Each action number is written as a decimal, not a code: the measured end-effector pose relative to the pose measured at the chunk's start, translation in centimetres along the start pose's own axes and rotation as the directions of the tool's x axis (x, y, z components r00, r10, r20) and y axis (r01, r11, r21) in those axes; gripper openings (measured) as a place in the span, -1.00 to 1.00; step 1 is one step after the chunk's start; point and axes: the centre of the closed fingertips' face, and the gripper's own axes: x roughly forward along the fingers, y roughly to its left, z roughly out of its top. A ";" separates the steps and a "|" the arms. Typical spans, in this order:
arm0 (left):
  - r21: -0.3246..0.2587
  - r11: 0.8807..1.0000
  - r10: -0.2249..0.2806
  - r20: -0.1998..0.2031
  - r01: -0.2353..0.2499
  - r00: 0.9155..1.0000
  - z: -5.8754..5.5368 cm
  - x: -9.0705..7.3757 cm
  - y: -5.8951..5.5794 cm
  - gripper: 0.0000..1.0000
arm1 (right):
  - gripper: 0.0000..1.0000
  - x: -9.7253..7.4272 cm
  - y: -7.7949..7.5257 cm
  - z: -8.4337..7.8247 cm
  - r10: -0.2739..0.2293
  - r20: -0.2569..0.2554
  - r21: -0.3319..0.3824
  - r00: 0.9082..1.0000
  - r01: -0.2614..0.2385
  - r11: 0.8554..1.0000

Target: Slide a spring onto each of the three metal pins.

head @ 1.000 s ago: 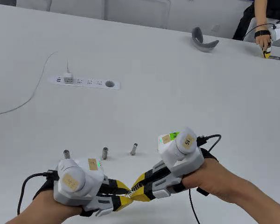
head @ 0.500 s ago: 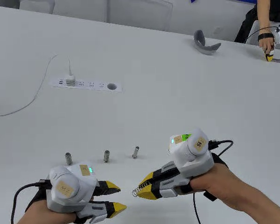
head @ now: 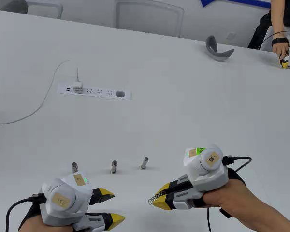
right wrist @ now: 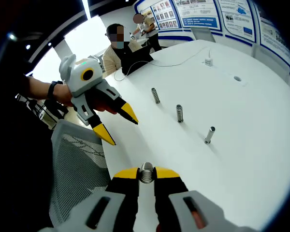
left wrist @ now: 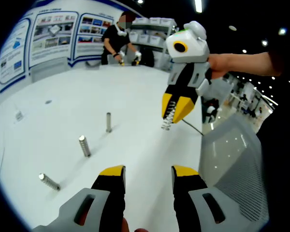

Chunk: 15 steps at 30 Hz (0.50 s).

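Landmark, bare pin (head: 144, 163): stands upright on the white surface (head: 193, 106). In the head view it is the right-hand end of a row of three metal pins. Its shaft carries no spring.
Middle pin (head: 114, 166): just left of the bare pin, upright, with a coil spring around its shaft.
End pin (head: 75, 167): further left of the bare pin, beyond the middle pin. It is upright and also has a spring around it.
Right tool (head: 159, 197): closer to the person than the bare pin and a little to its right, held above the surface and apart from the pin. The jaws are clenched on a spring.
Held spring (right wrist: 145, 172): pinched between the yellow jaw tips of the right tool, with most of its length sticking out forward. The right gripper view shows its open coil end-on. It touches no pin.
Left tool (left wrist: 147, 174): closer to the person than the bare pin and to its left. The jaws are released and spread apart, with nothing between them.
Tool separation: the two tools are apart and not touching.
Power strip (head: 94, 91): beyond the bare pin and to its left, well apart from it. A white charger (head: 77, 88) is plugged in at its left end, and a thin cable runs off leftward.
Grey curved band (head: 217, 48): far beyond the bare pin and to its right, lying on the surface.
Another person (head: 280, 29): at the far right corner, well beyond the bare pin.
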 end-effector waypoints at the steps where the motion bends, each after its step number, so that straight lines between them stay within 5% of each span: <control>1: -0.005 1.000 0.006 -0.001 -0.006 1.000 -0.1 -0.1 0.2 -0.20 | -0.75 0.0 -0.2 -0.1 -0.004 -0.001 0.003 1.000 0.004 1.000; 15: -0.068 0.993 0.101 -0.006 -0.101 0.995 -1.2 -1.4 2.6 -0.01 | -0.75 0.1 -3.7 -0.2 -0.080 -0.006 0.093 0.997 0.080 0.992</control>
